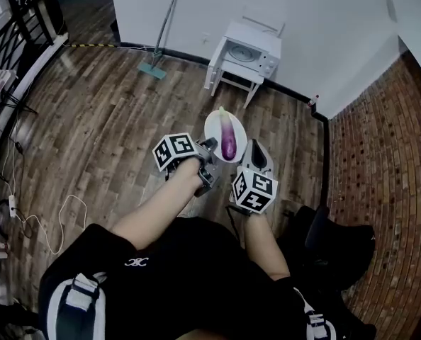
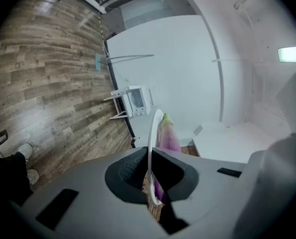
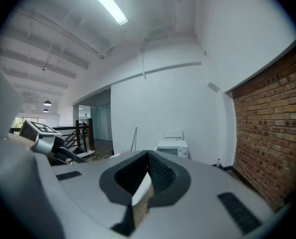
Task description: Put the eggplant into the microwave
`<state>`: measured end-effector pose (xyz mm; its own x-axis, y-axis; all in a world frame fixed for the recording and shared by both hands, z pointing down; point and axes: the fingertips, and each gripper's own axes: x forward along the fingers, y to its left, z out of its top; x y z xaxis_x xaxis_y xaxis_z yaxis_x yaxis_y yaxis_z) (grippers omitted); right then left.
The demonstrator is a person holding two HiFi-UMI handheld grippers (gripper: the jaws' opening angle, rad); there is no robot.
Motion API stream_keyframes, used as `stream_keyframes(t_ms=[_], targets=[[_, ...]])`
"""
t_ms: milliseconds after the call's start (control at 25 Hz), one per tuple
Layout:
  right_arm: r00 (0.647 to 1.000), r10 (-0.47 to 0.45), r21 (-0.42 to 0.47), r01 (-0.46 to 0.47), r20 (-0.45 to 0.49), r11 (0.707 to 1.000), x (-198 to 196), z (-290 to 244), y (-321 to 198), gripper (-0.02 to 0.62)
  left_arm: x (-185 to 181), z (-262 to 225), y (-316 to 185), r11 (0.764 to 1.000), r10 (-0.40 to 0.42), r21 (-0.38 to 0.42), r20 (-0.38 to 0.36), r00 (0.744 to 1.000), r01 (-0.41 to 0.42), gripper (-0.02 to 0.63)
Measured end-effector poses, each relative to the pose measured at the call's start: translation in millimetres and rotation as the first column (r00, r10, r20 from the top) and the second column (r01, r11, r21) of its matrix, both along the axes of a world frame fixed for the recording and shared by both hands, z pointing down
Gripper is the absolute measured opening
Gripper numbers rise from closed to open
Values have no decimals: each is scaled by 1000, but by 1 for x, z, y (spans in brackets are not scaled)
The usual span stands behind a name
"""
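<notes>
The wooden floor takes up most of the head view. At its far side the microwave sits on a white stand against the wall, well apart from the load. Whether its door is open cannot be told at this range. The plate is held in the air in front of the person. It looks rigid and breakable, so judge it as a part to be carried level and set down gently. The eggplant lies loose along the plate's middle with its green cap toward the microwave. It appears smooth-skinned, firm and fairly light, and is likely to roll or slide if the plate tilts (nothing restrains it). Taking hold at the plate rim on two opposite sides, as shown, suits it better than pinching its slick skin. The left gripper has its jaws drawn narrow onto the plate's left rim, with the pads pressing the thin white edge. The right gripper likewise has its jaws closed narrow on a white edge, judged to be the plate's right rim.
</notes>
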<state>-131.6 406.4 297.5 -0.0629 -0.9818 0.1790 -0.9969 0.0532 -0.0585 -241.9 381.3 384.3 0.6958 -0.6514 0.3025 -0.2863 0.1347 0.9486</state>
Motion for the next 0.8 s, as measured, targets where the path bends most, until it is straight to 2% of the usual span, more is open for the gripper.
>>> stream_keyframes(t_ms=[200, 400, 800], targets=[[1000, 30, -26, -30, -1, 999, -4, 11, -15, 14, -6, 6, -23, 1000, 18, 5, -13, 1000, -18, 14], [999, 38, -53, -37, 8, 998, -3, 23, -23, 14, -7, 24, -36, 999, 38, -31, -4, 999, -38, 14], [995, 45, -59, -40, 86, 997, 22, 36, -108, 14, 18, 42, -106, 997, 59, -55, 27, 998, -57, 14]])
